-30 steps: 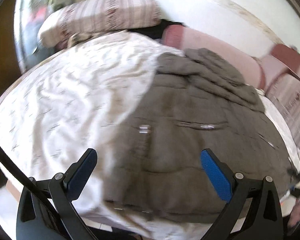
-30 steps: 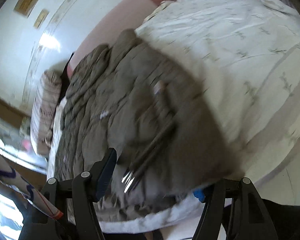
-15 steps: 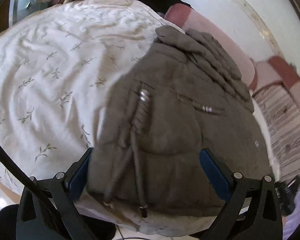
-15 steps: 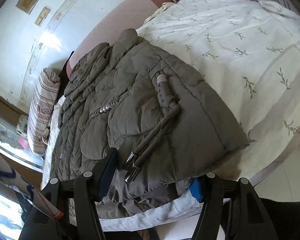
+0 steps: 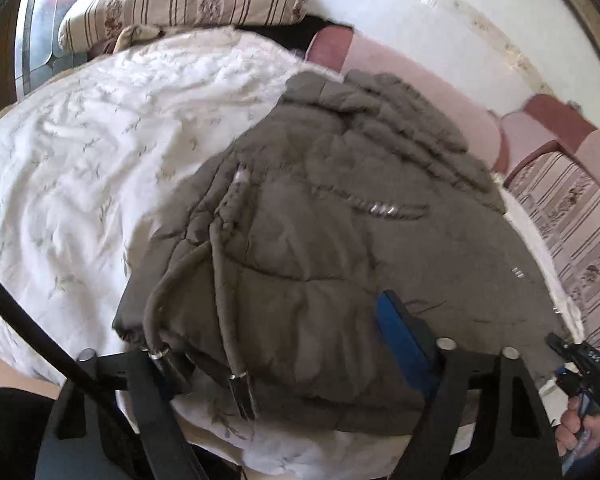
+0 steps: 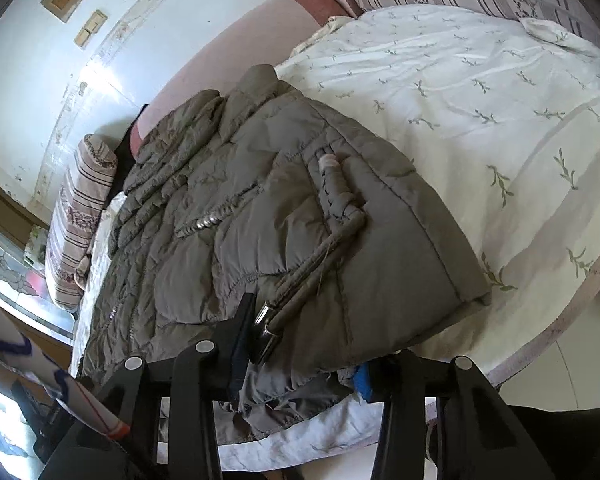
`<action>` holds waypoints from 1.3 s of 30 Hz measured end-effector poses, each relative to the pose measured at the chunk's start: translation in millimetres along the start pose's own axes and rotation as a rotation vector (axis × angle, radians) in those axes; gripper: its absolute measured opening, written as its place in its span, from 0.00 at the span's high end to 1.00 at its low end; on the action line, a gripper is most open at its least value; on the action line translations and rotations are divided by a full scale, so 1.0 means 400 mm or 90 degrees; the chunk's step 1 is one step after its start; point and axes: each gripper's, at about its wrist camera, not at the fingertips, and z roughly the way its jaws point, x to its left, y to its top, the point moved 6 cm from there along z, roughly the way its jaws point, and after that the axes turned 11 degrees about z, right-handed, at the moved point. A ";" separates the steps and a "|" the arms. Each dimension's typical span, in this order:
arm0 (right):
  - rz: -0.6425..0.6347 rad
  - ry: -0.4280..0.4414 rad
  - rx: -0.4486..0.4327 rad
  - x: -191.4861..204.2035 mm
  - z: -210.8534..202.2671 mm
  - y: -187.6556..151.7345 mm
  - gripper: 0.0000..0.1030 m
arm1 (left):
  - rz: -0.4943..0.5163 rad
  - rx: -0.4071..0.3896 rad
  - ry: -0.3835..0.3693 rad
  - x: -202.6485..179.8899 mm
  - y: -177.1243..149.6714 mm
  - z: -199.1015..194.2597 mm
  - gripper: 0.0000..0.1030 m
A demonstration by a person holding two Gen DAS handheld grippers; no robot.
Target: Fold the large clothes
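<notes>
So we've got the jacket (image 5: 340,240) lying on the bed (image 5: 80,168), a grey-brown puffer spread over the near edge, with its hem right at that edge and its bunched-up top end reaching toward the far side by the pink headboard (image 5: 412,76). In the right wrist view the jacket (image 6: 228,216) takes up the left part of the bed (image 6: 480,100), and the leafy white sheet is bare to the right of it. Two drawcords (image 5: 224,300) with metal tips run down the front toward the hem; in the right view those cords (image 6: 320,248) end just beside our right tong's left finger. Our left gripper (image 5: 284,344) is spread wide at the hem, with the jacket's lower edge sitting between its fingers; the blue pad (image 5: 396,332) of one rests against the fabric, while the other is mostly hidden behind the hem corner, so it isn't pinching anything. The right gripper (image 6: 304,364) is also spread, its fingers straddling the hem at the near edge, with cloth bunched between them but not squeezed. A striped pillow (image 5: 188,0) sits at the far left corner of the bed in the left view. Our right hand (image 5: 580,424), holding its tool, shows at the lower right of that same view.
</notes>
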 end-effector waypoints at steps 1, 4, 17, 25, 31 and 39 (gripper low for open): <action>0.003 -0.003 -0.002 -0.002 0.004 -0.002 0.56 | 0.005 0.009 0.006 -0.001 -0.006 0.010 0.25; -0.008 -0.009 -0.013 0.003 0.012 -0.006 0.54 | 0.043 0.006 0.037 -0.011 -0.010 0.007 0.26; 0.006 0.012 -0.019 -0.001 0.004 -0.005 0.60 | 0.061 -0.013 0.066 -0.017 -0.027 0.008 0.25; -0.077 0.004 -0.034 0.054 -0.020 -0.022 0.71 | 0.074 -0.006 0.074 -0.021 -0.028 0.006 0.26; -0.044 -0.009 0.001 0.021 0.010 -0.024 0.57 | 0.077 -0.002 0.080 -0.017 -0.031 0.009 0.18; -0.051 -0.021 0.004 0.020 0.012 -0.023 0.64 | 0.087 0.005 0.094 -0.020 -0.037 0.017 0.12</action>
